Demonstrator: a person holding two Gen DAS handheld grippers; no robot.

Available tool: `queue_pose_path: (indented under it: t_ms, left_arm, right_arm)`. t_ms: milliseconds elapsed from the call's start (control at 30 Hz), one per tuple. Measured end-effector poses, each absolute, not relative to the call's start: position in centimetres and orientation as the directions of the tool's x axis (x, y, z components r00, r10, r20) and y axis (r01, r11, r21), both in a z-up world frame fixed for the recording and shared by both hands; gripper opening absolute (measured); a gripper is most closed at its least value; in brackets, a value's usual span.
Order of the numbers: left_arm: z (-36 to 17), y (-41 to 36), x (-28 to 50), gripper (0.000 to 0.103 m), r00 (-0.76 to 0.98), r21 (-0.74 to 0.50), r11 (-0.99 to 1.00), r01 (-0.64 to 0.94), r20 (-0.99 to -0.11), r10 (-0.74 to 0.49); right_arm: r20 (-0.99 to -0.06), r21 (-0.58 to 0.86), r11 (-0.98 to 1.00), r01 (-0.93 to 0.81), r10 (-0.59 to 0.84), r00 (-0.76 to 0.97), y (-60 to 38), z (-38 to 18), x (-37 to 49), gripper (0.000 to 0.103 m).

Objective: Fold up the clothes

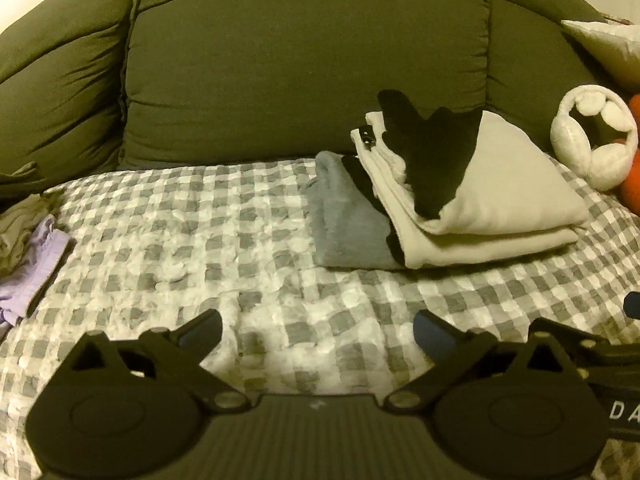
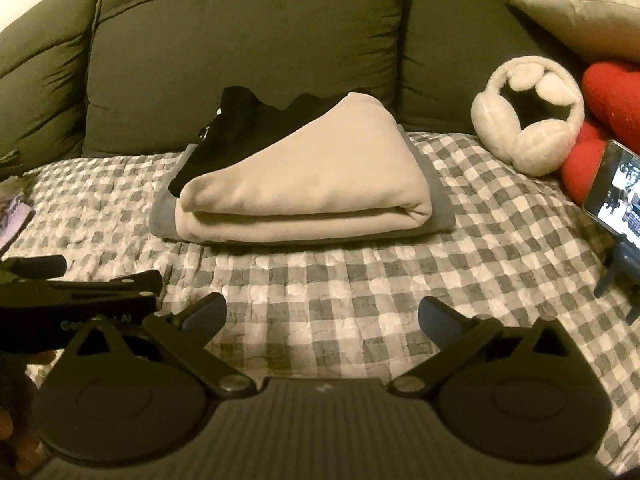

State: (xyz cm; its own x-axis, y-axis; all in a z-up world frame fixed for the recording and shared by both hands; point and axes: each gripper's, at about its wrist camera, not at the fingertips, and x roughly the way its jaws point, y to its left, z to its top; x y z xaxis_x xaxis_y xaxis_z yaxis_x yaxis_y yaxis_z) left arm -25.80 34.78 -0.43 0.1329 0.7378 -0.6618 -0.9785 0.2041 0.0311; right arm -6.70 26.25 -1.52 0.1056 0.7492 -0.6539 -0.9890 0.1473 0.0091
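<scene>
On the checked blanket (image 1: 200,240) both grippers wait with nothing in them. From the left wrist camera, the left gripper (image 1: 318,330) sits at 6 o'clock with its two fingers wide apart. The right gripper (image 2: 322,314), seen from its own camera, is spread wide too.

A folded cream cloth (image 1: 500,184) lies on top of a gray cloth (image 1: 344,216), with a black cloth (image 1: 436,152) on the pile. From the left camera the pile is at 2 o'clock. From the right camera it is at 12 o'clock, and the gray cloth shows on both sides of the cream one.

Only the left camera shows the purple cloth (image 1: 36,272) well, beside a crumpled pale cloth (image 1: 16,224) at 9 o'clock. Only the right camera shows a lit phone (image 2: 616,196) on a blue stand (image 2: 624,276) at 3 o'clock, next to a red plush toy (image 2: 612,96).

White fluffy earmuffs (image 1: 592,136) sit at 2 o'clock in both views. A green couch back (image 1: 304,72) fills the top.
</scene>
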Motion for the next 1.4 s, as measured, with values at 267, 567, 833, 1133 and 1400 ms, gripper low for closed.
queue_pose_path:
  t_ms: [267, 567, 833, 1133, 1400]
  left_arm:
    - [-0.11, 34.69, -26.06, 0.102, 0.136, 0.020, 0.197, -0.980, -0.656, 0.742]
    - [-0.06, 34.76, -26.27, 0.102, 0.146, 0.005, 0.200, -0.980, -0.666, 0.732]
    - [-0.02, 34.74, -26.30, 0.102, 0.128, 0.010, 0.179, -0.984, -0.665, 0.736]
    - [0.08, 34.71, -26.21, 0.102, 0.121, 0.015, 0.174, -0.985, -0.661, 0.741]
    - [0.23, 34.71, -26.16, 0.102, 0.116, 0.021, 0.171, -0.985, -0.658, 0.744]
  right_arm:
    - [-0.642, 0.007, 0.158, -0.987, 0.758, 0.117, 26.32, -1.37, -6.64, 0.103]
    - [-0.638, 0.010, 0.167, -0.986, 0.760, 0.122, 26.41, -1.31, -6.54, 0.103]
    - [-0.634, 0.017, 0.160, -0.987, 0.765, 0.113, 26.56, -1.27, -6.58, 0.103]
    - [-0.633, 0.024, 0.161, -0.987, 0.767, 0.110, 26.51, -1.21, -6.60, 0.103]
    - [-0.633, 0.033, 0.159, -0.987, 0.767, 0.102, 26.50, -1.25, -6.56, 0.103]
